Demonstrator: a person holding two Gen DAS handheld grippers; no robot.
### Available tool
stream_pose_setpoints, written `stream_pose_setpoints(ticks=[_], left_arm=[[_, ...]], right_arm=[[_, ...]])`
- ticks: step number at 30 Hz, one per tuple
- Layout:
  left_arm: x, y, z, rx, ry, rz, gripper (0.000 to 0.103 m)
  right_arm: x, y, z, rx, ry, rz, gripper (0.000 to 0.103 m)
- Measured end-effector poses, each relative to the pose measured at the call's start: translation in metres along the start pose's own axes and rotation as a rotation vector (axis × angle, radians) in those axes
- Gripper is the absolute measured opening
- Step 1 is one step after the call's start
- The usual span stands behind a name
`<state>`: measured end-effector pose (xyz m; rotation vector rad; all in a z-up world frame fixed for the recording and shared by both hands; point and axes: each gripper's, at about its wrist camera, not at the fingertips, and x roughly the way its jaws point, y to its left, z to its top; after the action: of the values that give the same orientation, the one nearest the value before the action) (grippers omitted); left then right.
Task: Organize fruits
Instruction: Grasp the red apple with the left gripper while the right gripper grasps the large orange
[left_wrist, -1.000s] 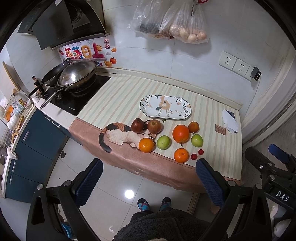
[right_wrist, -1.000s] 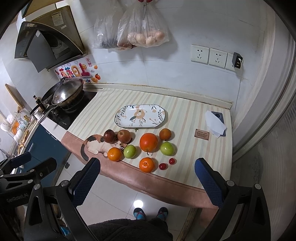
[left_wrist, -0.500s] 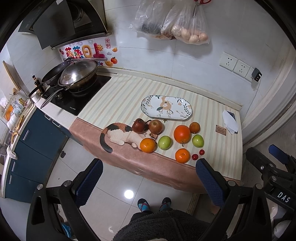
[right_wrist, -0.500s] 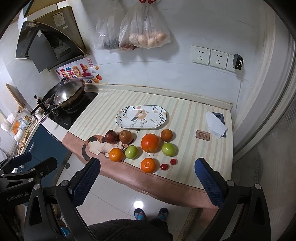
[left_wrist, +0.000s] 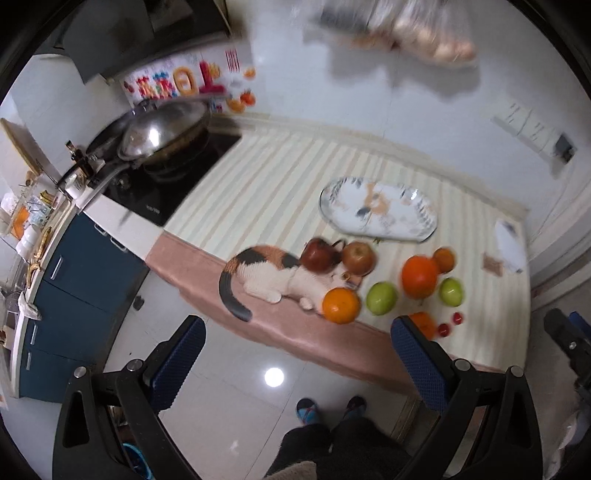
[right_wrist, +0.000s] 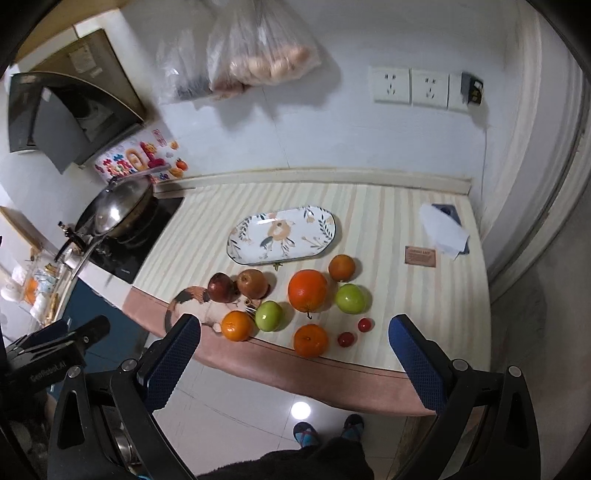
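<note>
Fruits (right_wrist: 307, 290) sit beside plate (right_wrist: 282, 235); both tools gape, holding nothing.

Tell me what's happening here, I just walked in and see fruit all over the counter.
A person stands at the counter with a two-finger tool in each hand, about to sort fruit. The left tool and right tool are both open and hold nothing, short of the counter. The oranges, including the big orange, plus green apples, red apples and cherry tomatoes lie loose in front of the plate, which has no fruit on it yet.
</note>
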<state>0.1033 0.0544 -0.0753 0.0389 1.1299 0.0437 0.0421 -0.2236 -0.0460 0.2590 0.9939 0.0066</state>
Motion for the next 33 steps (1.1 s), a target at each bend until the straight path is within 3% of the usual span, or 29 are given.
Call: stream_pose_setpoints(ticks=[7,14,20,24,26,27,30,33], left_arm=[[0.111,0.016,0.023,-0.065,0.206,-0.016,0.102],[0.195,0.025,0.061,-0.13,0.305,-0.006,0.099],[0.26,0.022,0.09,-0.166,0.423,-0.075,0.099],[0.298,0.022,0.094,-0.22,0.513,-0.138,0.097],[0.309,0.022,0.093,-0.247,0.546,-0.161,0.088],[0.315,0.023,0.092,-0.271,0.56,-0.186,0.088],[0.324,0.025,0.089,-0.342,0.576,-0.249,0.086],[0.332,0.024,0.09,-0.384,0.574,-0.308,0.077]], right_arm=[[0.106,0.0,0.007,0.025,0.137,-0.006,0.103],[0.232,-0.011,0.025,0.024,0.302,-0.007,0.103],[0.318,-0.016,0.038,0.024,0.43,0.007,0.101],[0.344,-0.015,0.042,0.026,0.481,0.014,0.101],[0.353,-0.015,0.044,0.035,0.5,0.026,0.101],[0.356,-0.015,0.044,0.035,0.506,0.026,0.1],[0.364,-0.013,0.044,0.031,0.531,0.027,0.098],[0.376,-0.011,0.04,0.037,0.566,0.038,0.097]])
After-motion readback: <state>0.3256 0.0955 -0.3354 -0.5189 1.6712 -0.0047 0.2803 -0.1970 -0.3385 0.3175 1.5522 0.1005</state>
